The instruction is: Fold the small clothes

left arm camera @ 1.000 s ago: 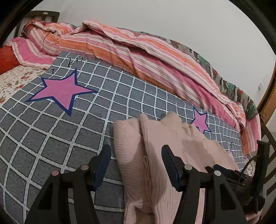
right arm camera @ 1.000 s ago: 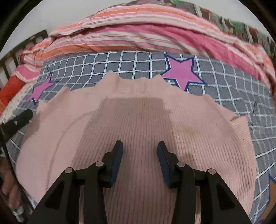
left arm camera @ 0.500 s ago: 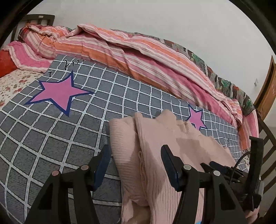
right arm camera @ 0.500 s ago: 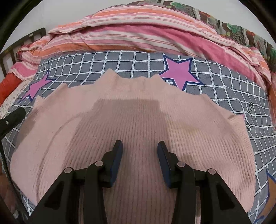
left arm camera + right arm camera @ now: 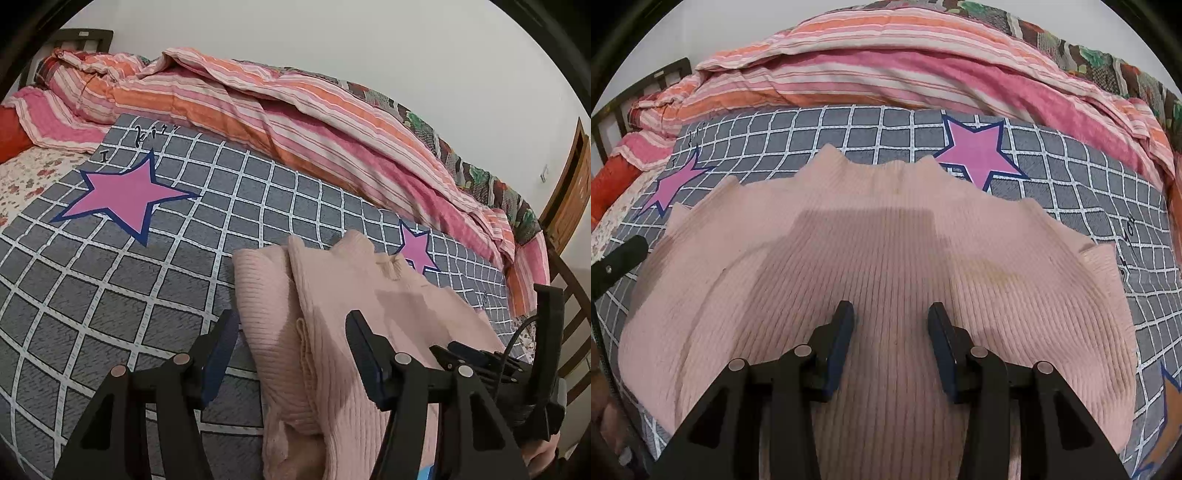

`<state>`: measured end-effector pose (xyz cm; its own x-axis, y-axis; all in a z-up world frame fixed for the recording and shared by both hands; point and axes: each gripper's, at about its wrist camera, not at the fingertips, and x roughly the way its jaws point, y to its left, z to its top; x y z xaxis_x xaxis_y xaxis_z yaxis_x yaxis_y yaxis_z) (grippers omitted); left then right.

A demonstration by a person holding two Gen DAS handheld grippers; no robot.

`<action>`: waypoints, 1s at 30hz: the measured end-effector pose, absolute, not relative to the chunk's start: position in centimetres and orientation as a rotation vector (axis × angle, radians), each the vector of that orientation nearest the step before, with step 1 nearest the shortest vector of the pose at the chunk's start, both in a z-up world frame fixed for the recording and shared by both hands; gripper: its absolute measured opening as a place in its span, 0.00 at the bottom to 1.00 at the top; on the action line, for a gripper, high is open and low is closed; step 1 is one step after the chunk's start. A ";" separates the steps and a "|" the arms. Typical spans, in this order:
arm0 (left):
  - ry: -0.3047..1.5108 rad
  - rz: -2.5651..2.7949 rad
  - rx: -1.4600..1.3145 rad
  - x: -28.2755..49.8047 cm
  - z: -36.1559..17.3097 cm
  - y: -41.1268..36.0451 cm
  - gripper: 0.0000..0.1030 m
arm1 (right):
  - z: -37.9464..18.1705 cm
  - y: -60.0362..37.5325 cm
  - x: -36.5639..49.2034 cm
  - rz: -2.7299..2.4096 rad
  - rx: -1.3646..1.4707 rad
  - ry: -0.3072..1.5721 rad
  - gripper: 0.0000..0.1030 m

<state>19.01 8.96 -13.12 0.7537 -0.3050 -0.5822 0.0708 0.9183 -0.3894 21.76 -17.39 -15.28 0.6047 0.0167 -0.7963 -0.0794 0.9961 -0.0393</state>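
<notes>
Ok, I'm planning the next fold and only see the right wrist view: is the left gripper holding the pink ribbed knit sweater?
Observer: No. The left gripper hangs over the pink ribbed knit sweater near its left edge, jaws open.
Operator: Is that edge a single layer?
Observer: No, it looks doubled: one layer overlaps another there.
Operator: What's off to the far right?
Observer: A brown wooden door.
</notes>
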 end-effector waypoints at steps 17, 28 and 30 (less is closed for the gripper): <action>0.696 -0.222 -0.368 18.2 -14.2 9.8 0.57 | -14.9 -17.4 19.3 0.054 -0.092 0.870 0.41; 0.705 -0.252 -0.458 15.8 -15.0 10.3 0.61 | -14.7 -17.9 16.6 0.085 -0.086 0.802 0.41; 0.710 -0.252 -0.461 15.3 -15.2 10.2 0.61 | -14.7 -18.0 16.2 0.094 -0.083 0.791 0.41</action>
